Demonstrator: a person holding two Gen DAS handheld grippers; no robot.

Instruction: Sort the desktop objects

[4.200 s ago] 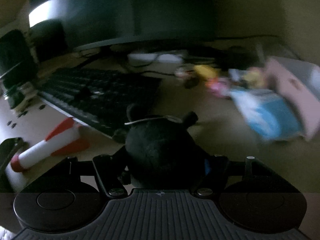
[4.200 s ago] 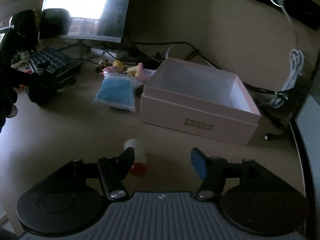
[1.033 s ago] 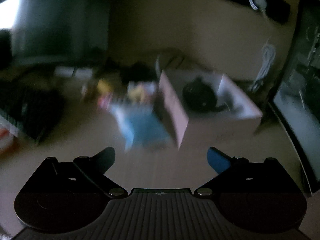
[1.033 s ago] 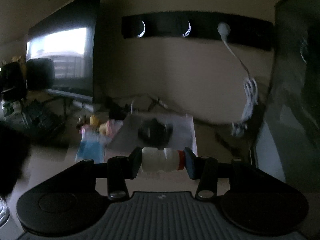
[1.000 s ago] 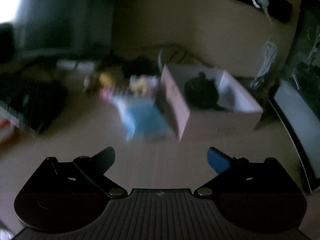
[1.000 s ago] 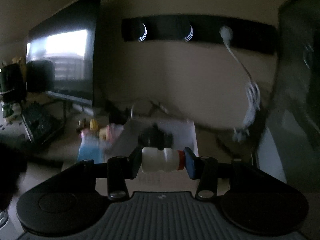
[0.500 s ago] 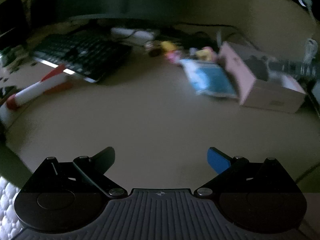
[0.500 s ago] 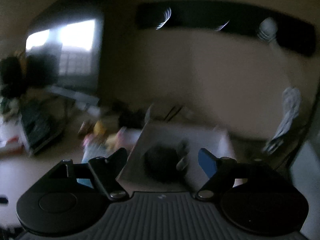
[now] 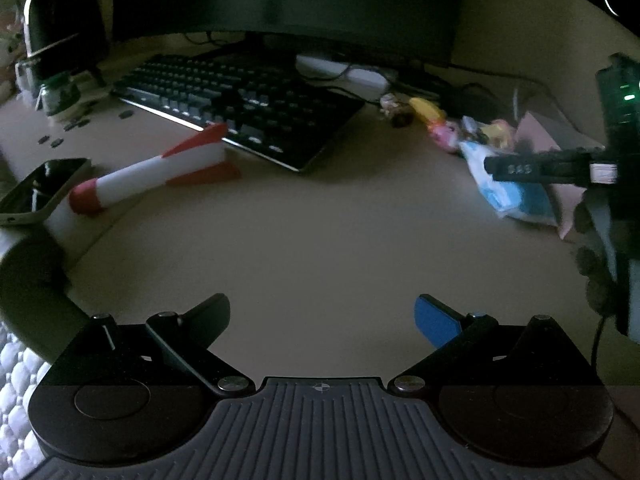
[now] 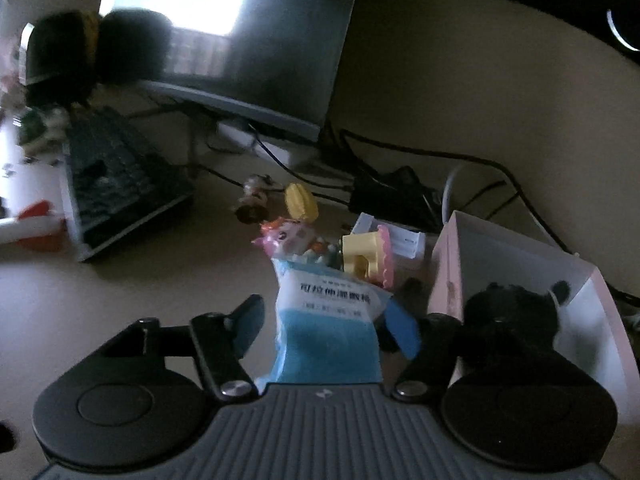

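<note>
My right gripper [image 10: 328,320] is open, its fingers on either side of a blue and white tissue pack [image 10: 326,332] lying on the desk. To its right the pink box [image 10: 448,272] holds a black plush bear [image 10: 512,320]. Small toys [image 10: 288,238] and a yellow block [image 10: 362,258] lie just beyond the pack. My left gripper [image 9: 322,314] is open and empty above bare desk. A red and white toy rocket [image 9: 152,174] lies to its far left. The tissue pack [image 9: 516,196] and the right gripper's body [image 9: 560,168] show at the right edge.
A black keyboard [image 9: 240,104] and a monitor [image 10: 256,40] stand at the back, with cables [image 10: 400,184] behind the box. A phone [image 9: 36,192] lies at the left desk edge. Dark speakers [image 9: 60,32] stand at the back left.
My right gripper has let the white bottle go over the box and come down around the tissue pack. My left gripper has swung left from the box toward the keyboard and rocket.
</note>
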